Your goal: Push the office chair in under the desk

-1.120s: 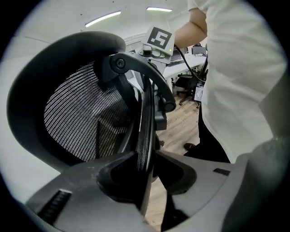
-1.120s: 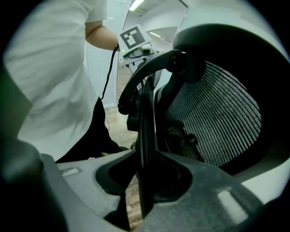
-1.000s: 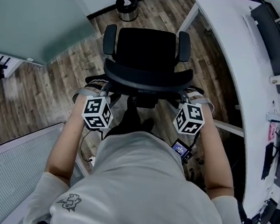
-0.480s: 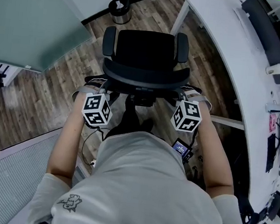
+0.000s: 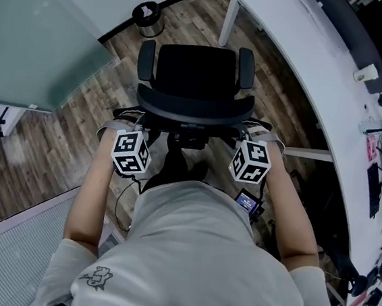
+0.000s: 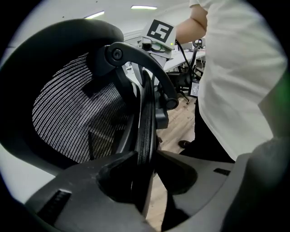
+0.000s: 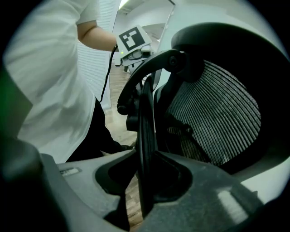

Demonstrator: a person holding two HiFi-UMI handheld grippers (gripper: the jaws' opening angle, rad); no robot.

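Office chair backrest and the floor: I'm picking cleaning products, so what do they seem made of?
The backrest looks like black woven mesh, by its fine ribbed weave, stretched in a matte black frame, probably plastic. The floor looks like wood or wood-look laminate: grained brown planks with staggered seams.

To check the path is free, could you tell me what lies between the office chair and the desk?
Only bare wooden floor separates the office chair from the desk, as the head view shows.

Office, long white desk (image 5: 290,44), mesh chair (image 5: 198,75)
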